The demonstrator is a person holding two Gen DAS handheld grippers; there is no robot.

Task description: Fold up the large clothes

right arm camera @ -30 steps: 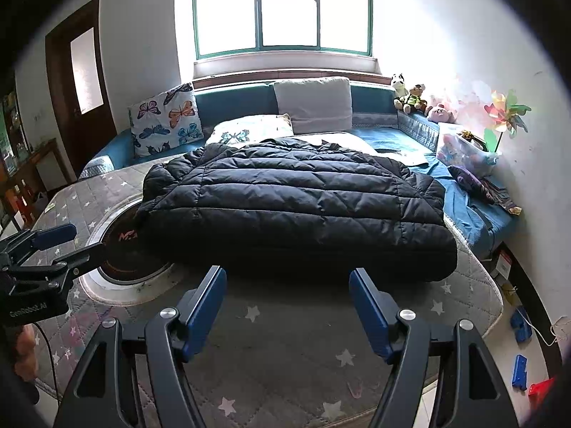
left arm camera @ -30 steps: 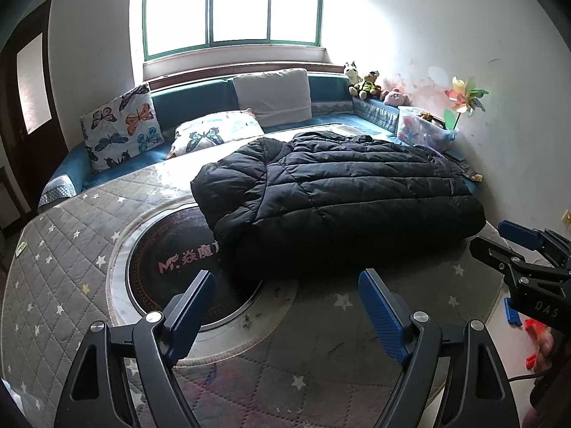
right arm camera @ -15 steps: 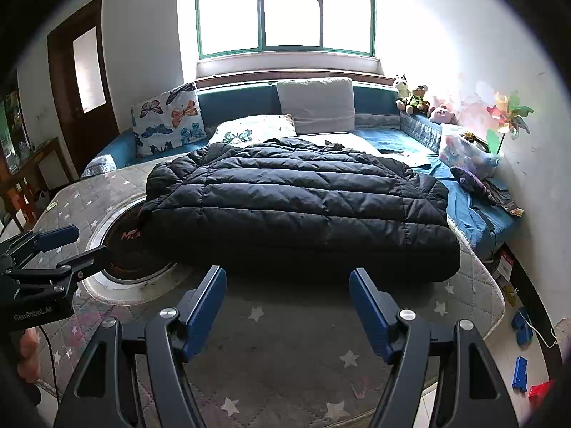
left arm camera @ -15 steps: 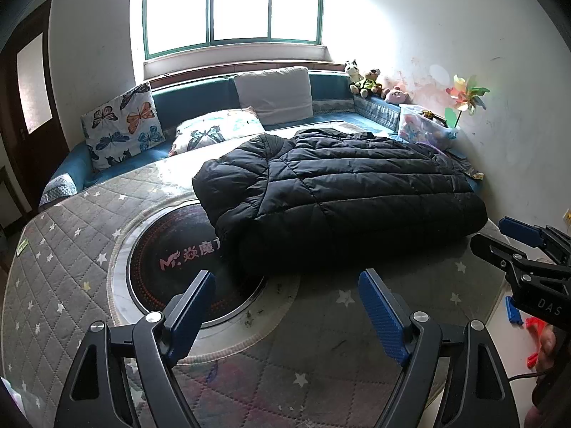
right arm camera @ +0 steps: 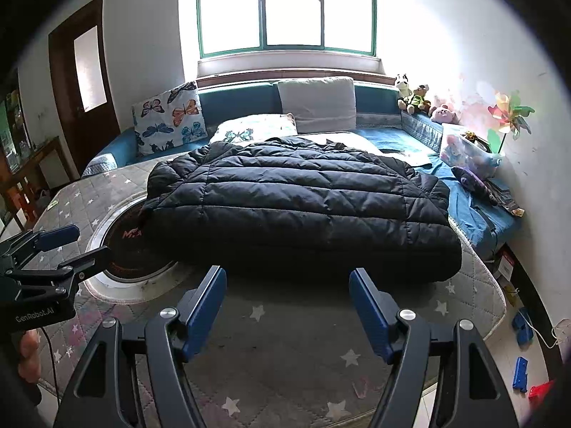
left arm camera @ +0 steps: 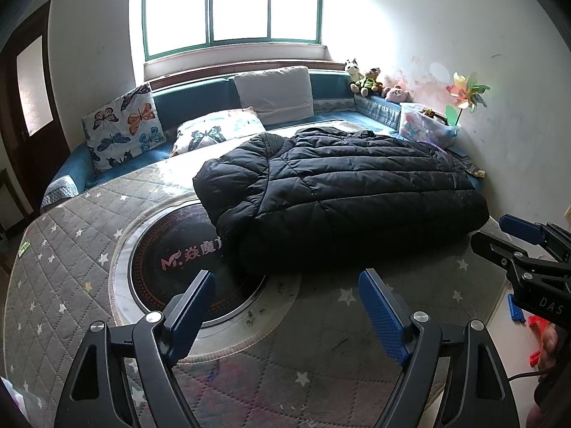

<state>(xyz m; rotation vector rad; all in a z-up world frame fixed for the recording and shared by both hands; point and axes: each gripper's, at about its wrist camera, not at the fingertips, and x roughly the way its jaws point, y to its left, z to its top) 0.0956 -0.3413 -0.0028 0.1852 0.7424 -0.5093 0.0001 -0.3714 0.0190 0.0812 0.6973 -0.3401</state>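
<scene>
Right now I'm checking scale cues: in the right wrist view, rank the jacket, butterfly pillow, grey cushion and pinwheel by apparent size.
1. Jacket, by far the largest.
2. and 3. Butterfly pillow and grey cushion look about alike; I won't rank them.
4. Pinwheel, the smallest.
The jacket lies nearer the camera, which enlarges it.

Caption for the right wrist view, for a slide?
Open right hand-held gripper above a black jacket lying flat on a mattress.
</scene>
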